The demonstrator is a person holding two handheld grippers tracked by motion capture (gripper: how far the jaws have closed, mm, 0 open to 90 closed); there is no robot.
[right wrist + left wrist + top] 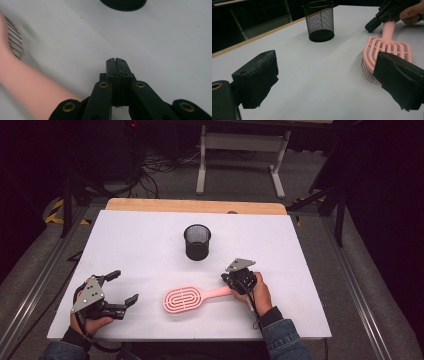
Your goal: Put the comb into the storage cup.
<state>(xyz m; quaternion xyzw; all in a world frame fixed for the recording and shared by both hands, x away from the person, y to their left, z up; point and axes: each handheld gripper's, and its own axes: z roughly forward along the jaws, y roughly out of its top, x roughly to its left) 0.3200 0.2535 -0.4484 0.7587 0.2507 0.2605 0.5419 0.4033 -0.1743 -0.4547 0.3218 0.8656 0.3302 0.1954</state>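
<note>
A pink hairbrush [181,300] lies on the white table [140,235], bristles down, its handle pointing right. My right gripper [226,280] sits at the handle's end. In the right gripper view its jaws [116,60] are pressed together with nothing between them, and the pink handle [30,82] runs past on their left. The left gripper view shows the right gripper [370,27] resting over the handle. My left gripper [125,287] stands open at the table's front left, and the brush head [387,47] lies just behind one of its jaws.
A black mesh cup [197,242] stands upright behind the brush near the table's middle, also in the left gripper view [319,21]; its base [123,3] lies at the top of the right gripper view. A grey stand [240,160] is on the floor beyond the table.
</note>
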